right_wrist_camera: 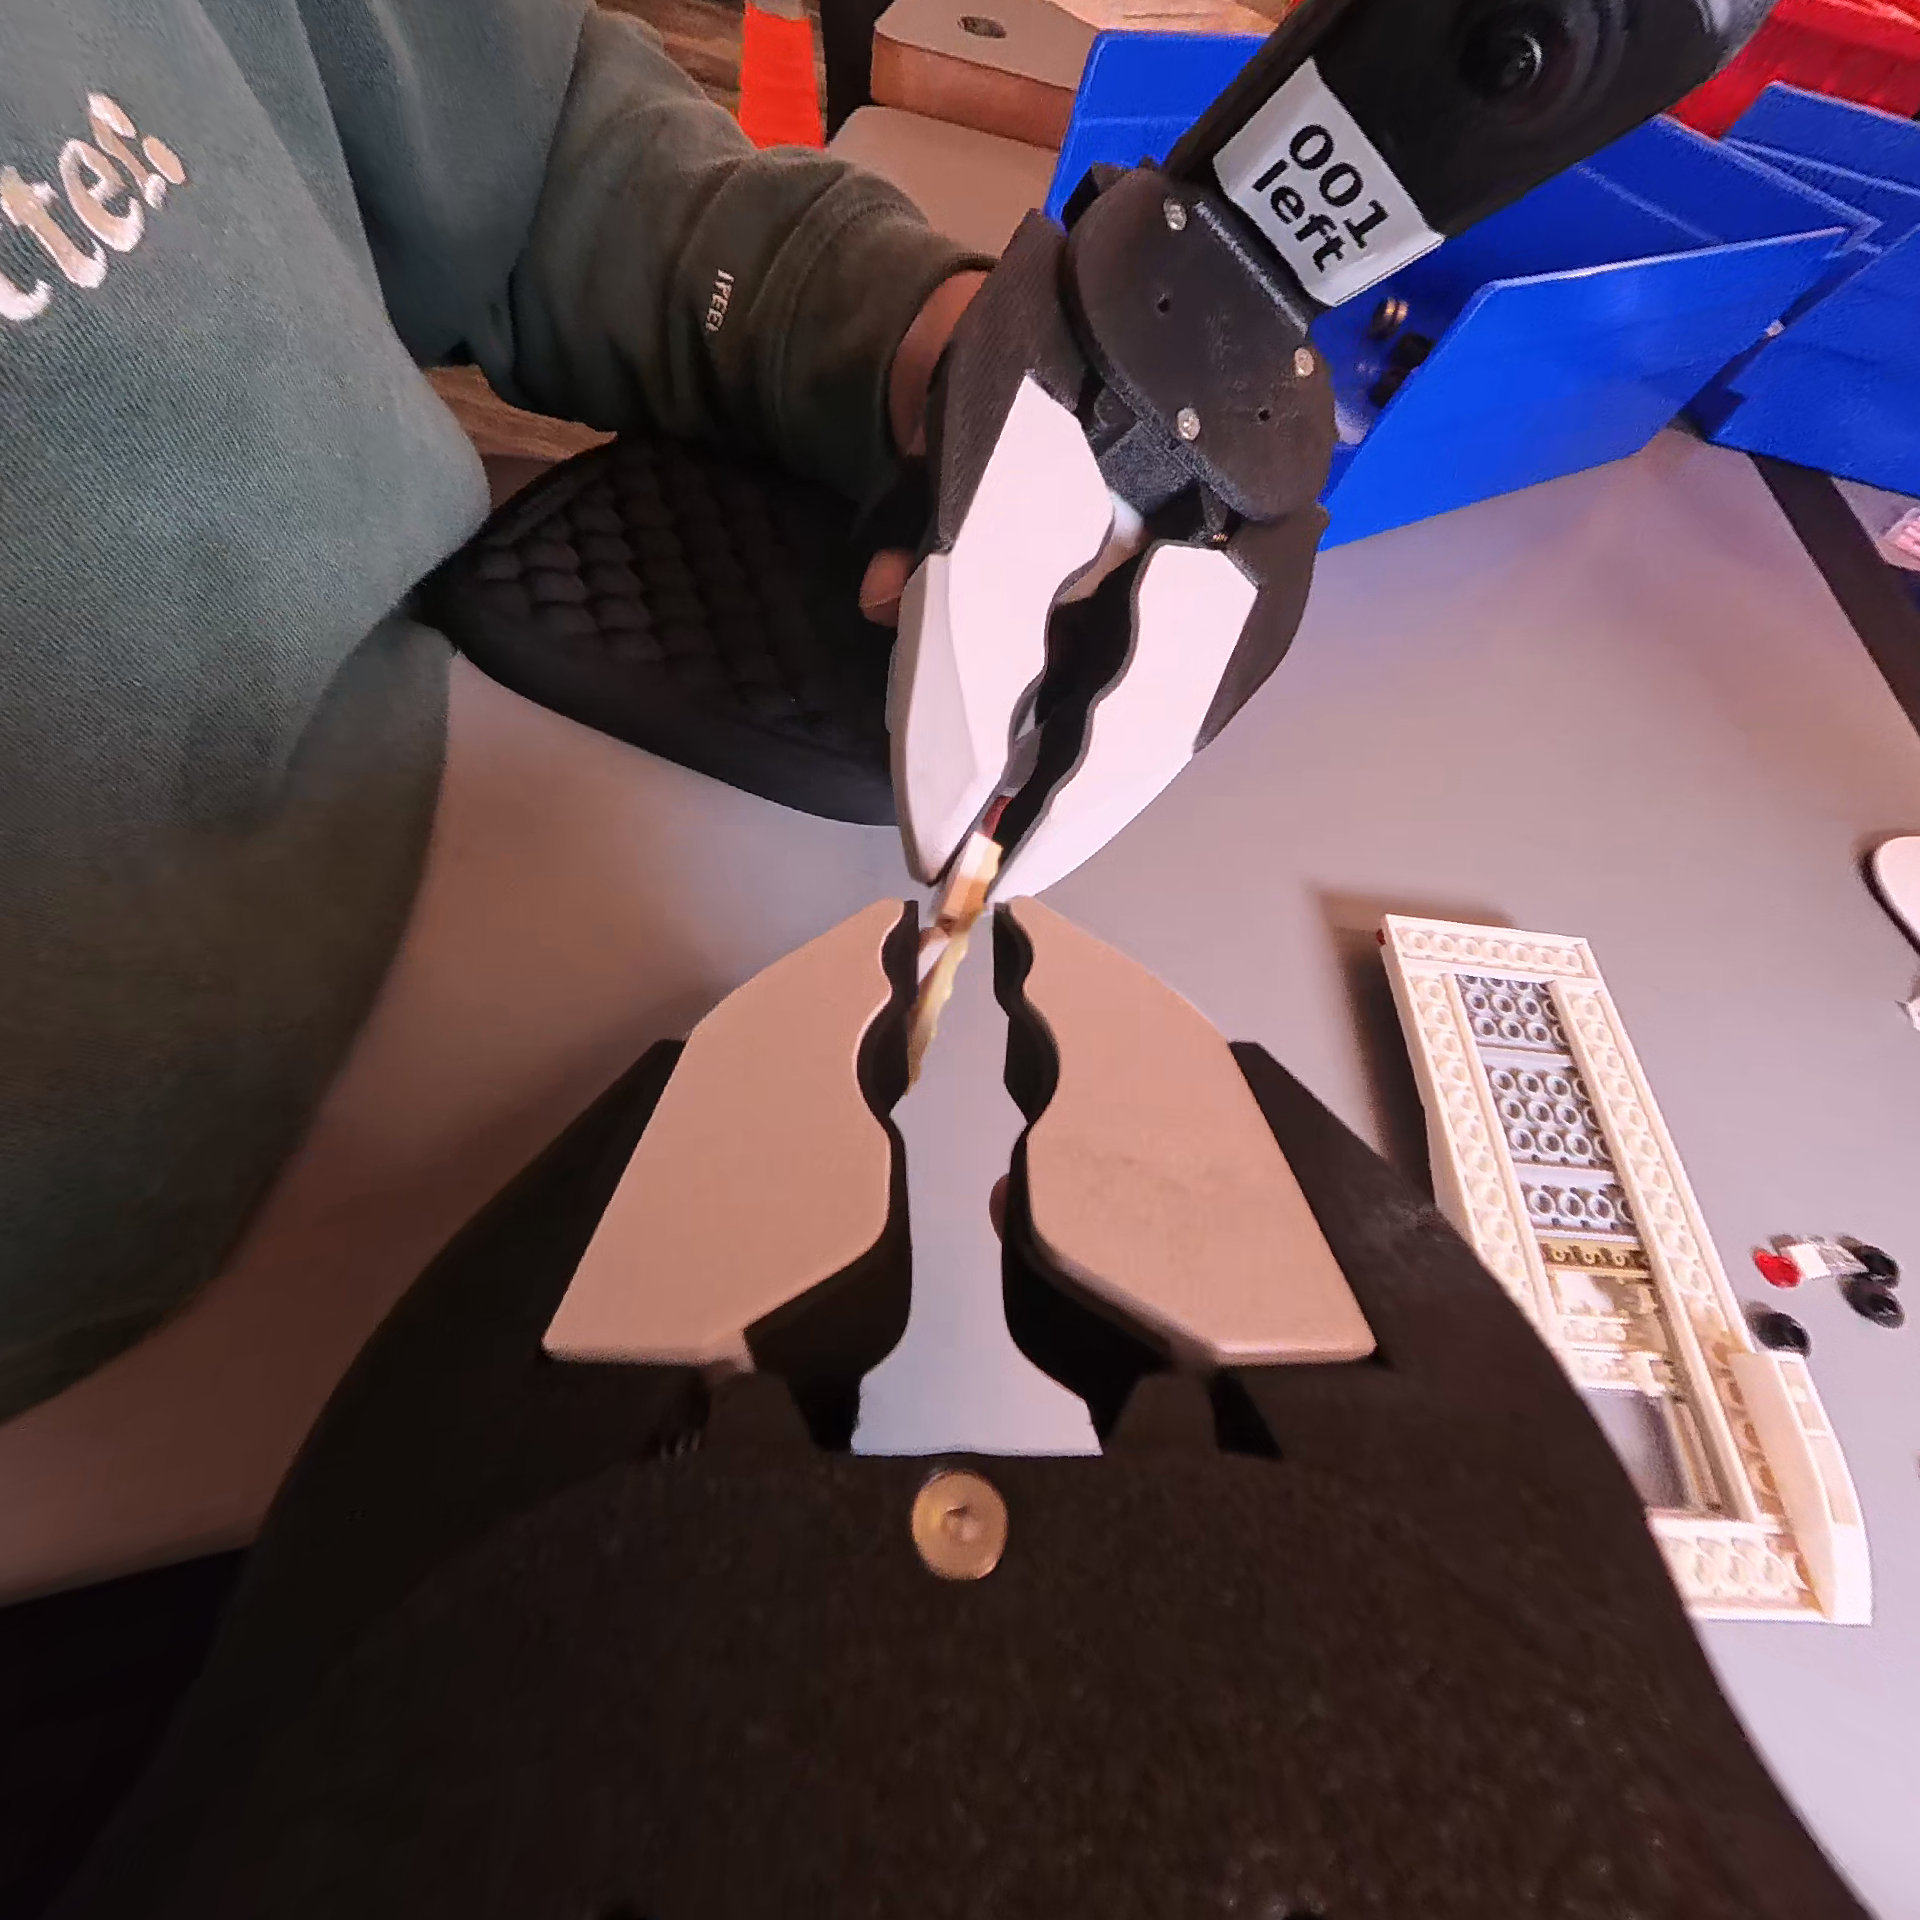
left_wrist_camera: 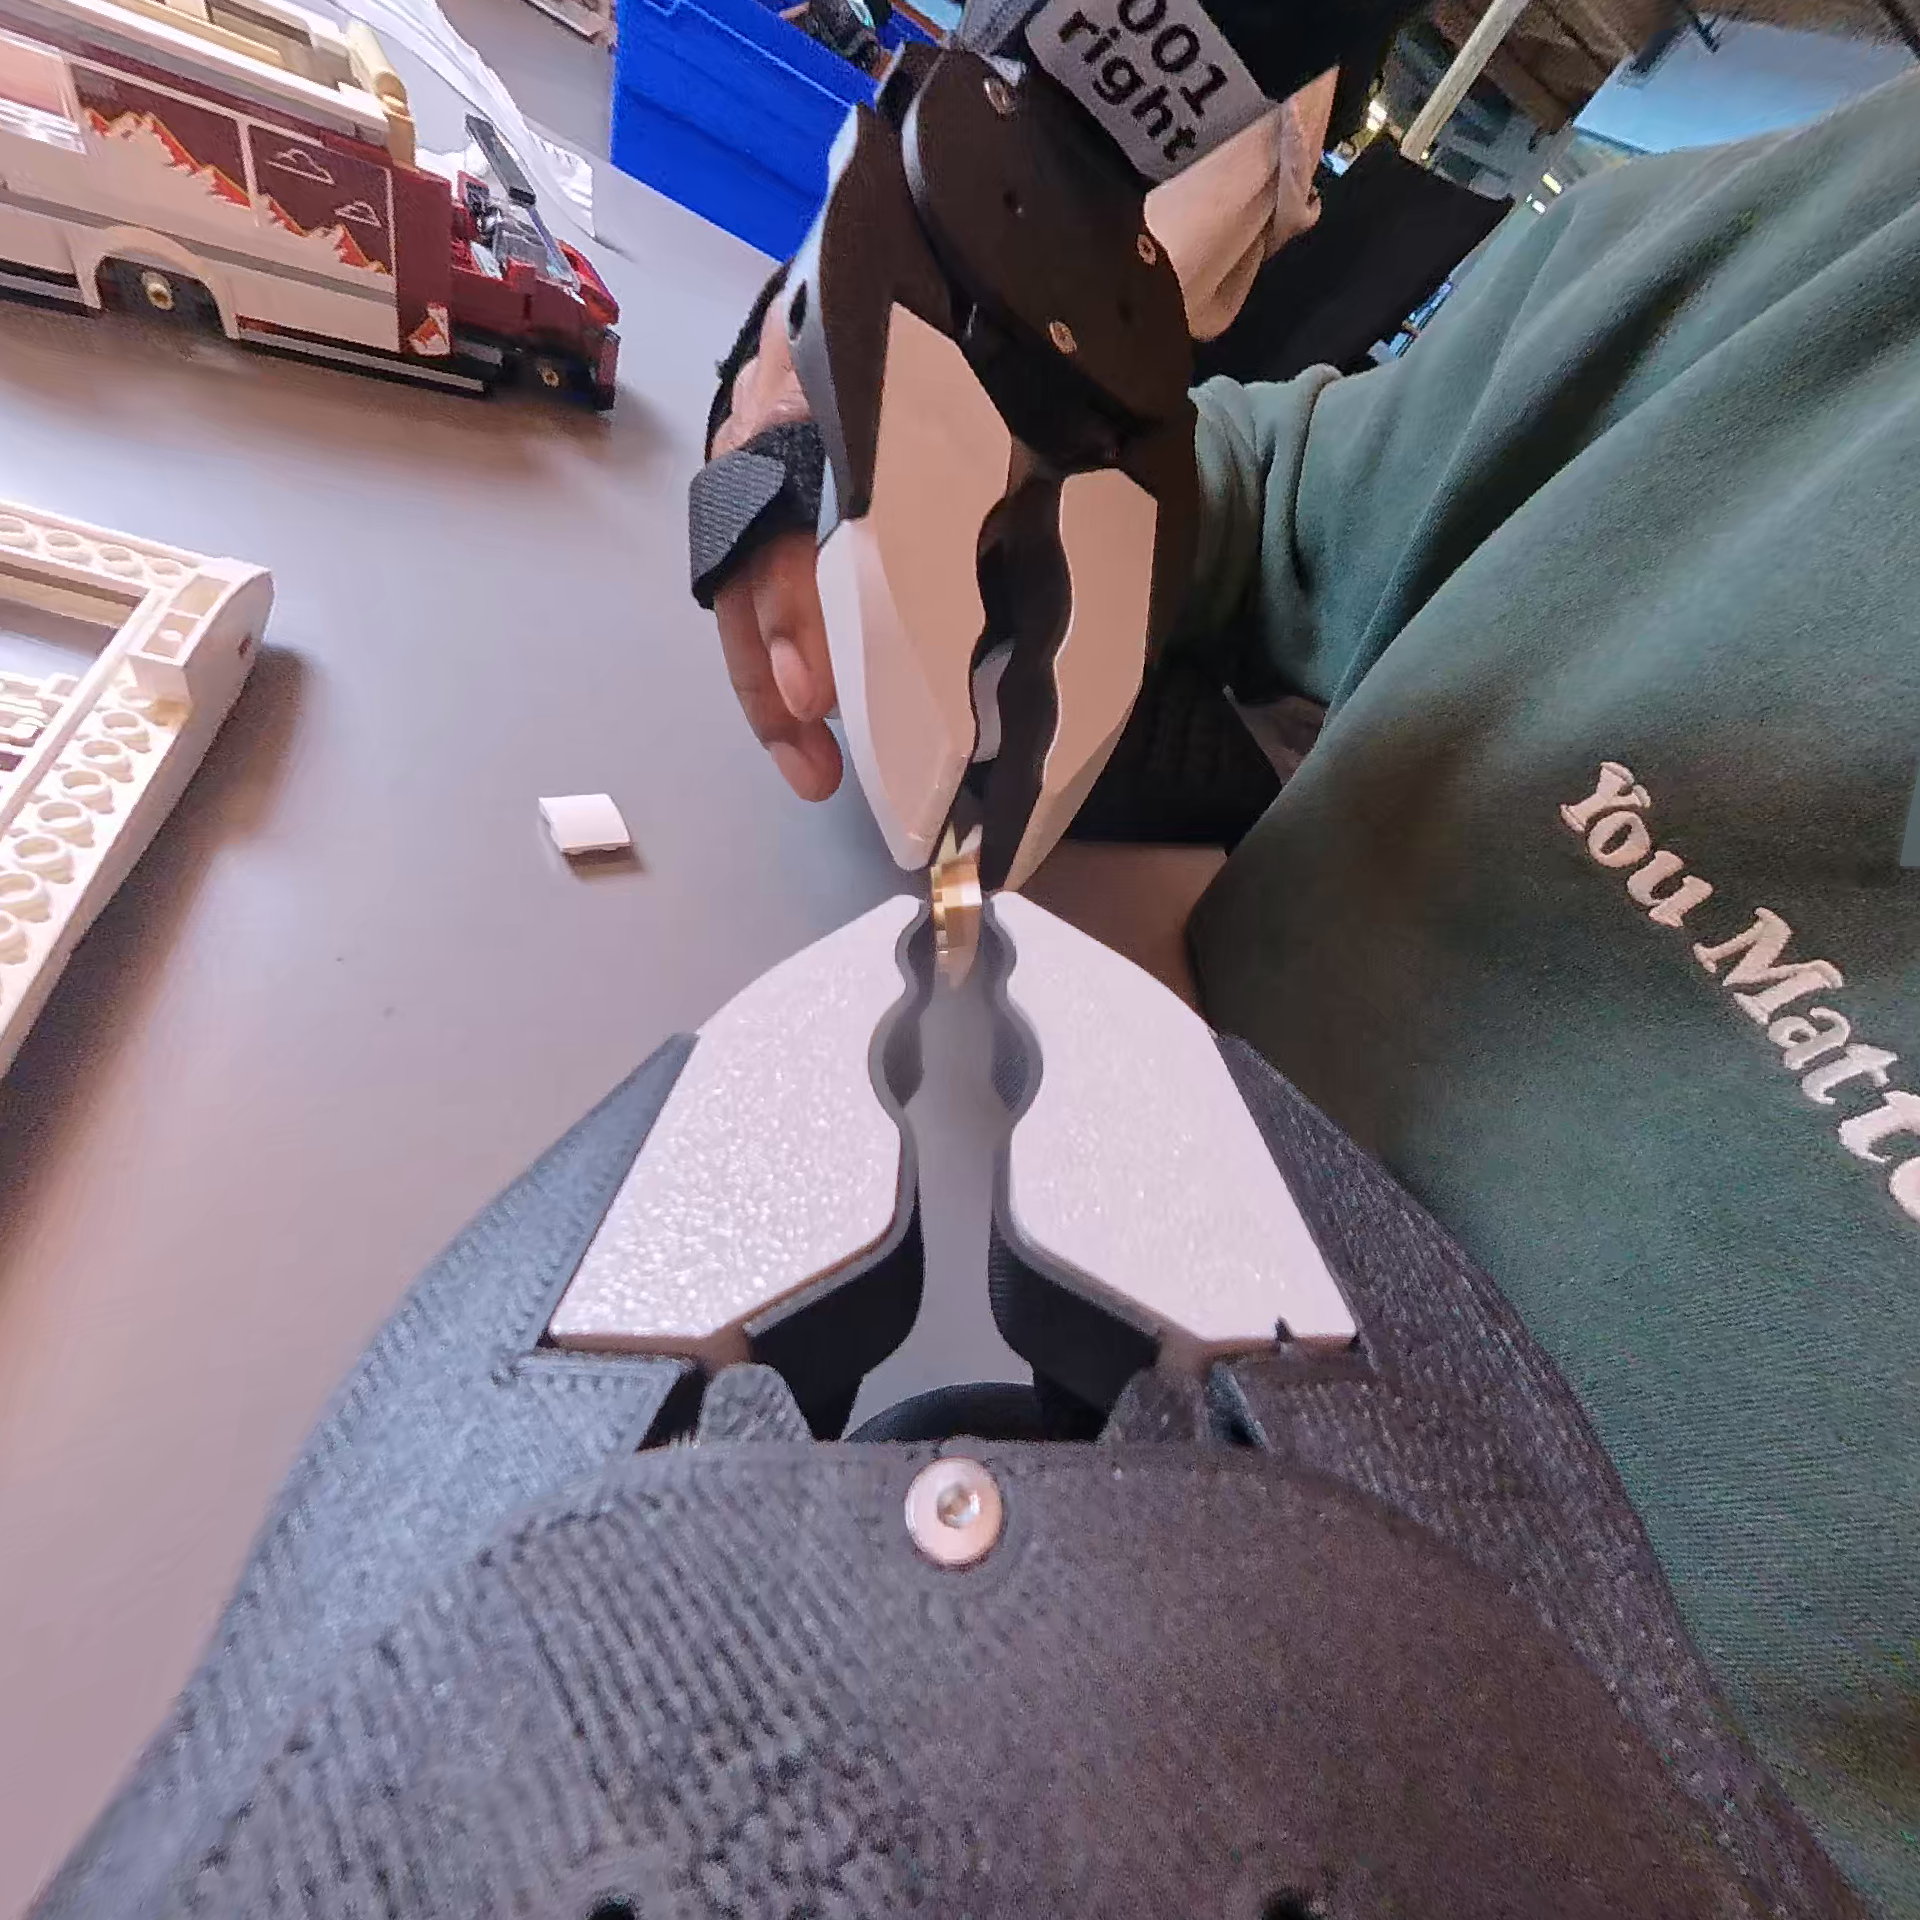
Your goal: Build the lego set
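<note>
My two grippers met tip to tip above the grey table [right_wrist_camera: 1455, 727]. My left gripper [left_wrist_camera: 954, 920] was closed on a small tan brick [left_wrist_camera: 954, 914], its pads pressing the piece from both sides. My right gripper [right_wrist_camera: 951, 914] met it from 12 o'clock in the left wrist view, clamped on the other end of the same tan assembly; in its own view a thin tan piece [right_wrist_camera: 930, 1013] ran back between its fingers. Whether that was one piece or two joined, I could not tell.

Outward in the left wrist view: a small white curved piece [left_wrist_camera: 584, 823] lay on the table at 9 o'clock, a white studded plate [left_wrist_camera: 114, 727] beyond it at the edge, and a red and white toy camper [left_wrist_camera: 270, 208] at 10 o'clock. Blue bins [left_wrist_camera: 727, 125] stood at 12 o'clock. My green sweatshirt [left_wrist_camera: 1558, 727] filled the 3 o'clock side.

Small black wheels [right_wrist_camera: 1860, 1278] lay at 4 o'clock in the right wrist view.
</note>
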Demonstrator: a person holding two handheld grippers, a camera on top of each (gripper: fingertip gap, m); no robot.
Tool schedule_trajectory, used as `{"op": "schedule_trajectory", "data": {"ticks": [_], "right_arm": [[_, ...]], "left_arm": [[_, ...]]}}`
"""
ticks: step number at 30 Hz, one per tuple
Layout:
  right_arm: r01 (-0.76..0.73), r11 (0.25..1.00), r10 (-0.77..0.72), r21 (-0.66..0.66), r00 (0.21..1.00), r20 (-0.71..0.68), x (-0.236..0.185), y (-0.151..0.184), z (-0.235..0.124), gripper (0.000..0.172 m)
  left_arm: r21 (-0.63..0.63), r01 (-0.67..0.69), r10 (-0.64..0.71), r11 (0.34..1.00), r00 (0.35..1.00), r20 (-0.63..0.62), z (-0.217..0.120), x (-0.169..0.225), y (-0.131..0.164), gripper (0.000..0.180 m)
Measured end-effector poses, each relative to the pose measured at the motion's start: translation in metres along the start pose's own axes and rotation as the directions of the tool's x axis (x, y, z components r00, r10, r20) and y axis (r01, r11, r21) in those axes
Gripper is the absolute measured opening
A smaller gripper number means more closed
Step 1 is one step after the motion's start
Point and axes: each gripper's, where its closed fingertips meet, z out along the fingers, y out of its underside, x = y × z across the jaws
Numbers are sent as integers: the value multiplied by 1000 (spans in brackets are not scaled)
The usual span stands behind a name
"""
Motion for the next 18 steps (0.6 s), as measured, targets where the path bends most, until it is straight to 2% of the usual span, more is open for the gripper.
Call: {"op": "schedule_trajectory", "data": {"ticks": [8, 18], "right_arm": [[14, 1000, -14, 19, 1000, 6, -3, -3, 1, 16], [19, 996, -20, 82, 1000, 14, -6, -17, -3, 11]], "left_arm": [[0, 5, -5, 1000, 1000, -26, 1, 4, 0, 8], [67, 72, -64, 995, 991, -116, -2, 14, -10, 8]]}}
